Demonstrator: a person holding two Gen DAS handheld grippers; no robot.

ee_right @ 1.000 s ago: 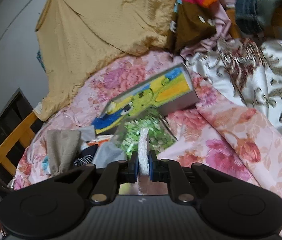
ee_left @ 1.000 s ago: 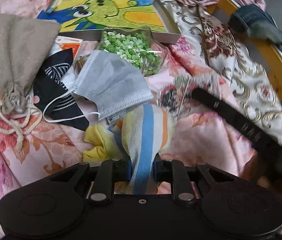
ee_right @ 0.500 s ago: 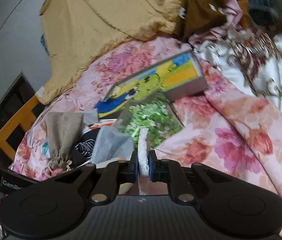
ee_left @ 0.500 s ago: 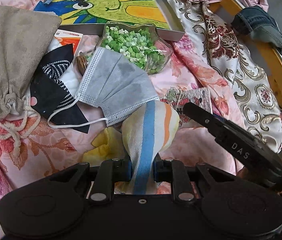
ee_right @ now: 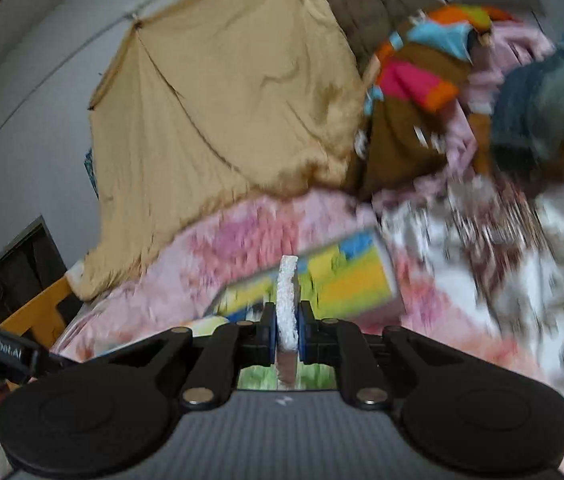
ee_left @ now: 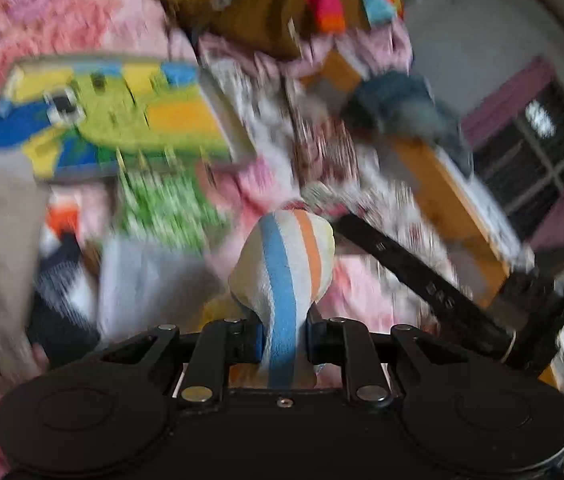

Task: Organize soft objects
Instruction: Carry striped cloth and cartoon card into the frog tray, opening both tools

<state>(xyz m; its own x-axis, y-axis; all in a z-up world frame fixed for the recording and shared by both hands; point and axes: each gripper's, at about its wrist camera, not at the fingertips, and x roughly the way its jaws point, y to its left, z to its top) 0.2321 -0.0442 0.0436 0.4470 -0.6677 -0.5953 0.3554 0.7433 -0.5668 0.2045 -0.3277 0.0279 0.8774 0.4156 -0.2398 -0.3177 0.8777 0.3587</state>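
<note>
With the striped cloth [ee_left: 282, 264] pinched in the left gripper [ee_left: 283, 340] and its white edge [ee_right: 286, 304] clamped in the right gripper [ee_right: 286, 340], above the floral bedspread [ee_right: 218, 248], both grips should be kept firm and level.

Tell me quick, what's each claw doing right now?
Left gripper: closed on a striped cloth.
Right gripper: closed on a thin white fuzzy piece.

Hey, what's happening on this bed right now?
A person is sorting soft things on a cluttered bed with two handheld grippers. The left gripper is clamped on a striped cloth with blue and orange bands. The right gripper pinches a thin white textured piece. Both views are motion-blurred. A colourful picture box lies on the pink floral bedspread.
</note>
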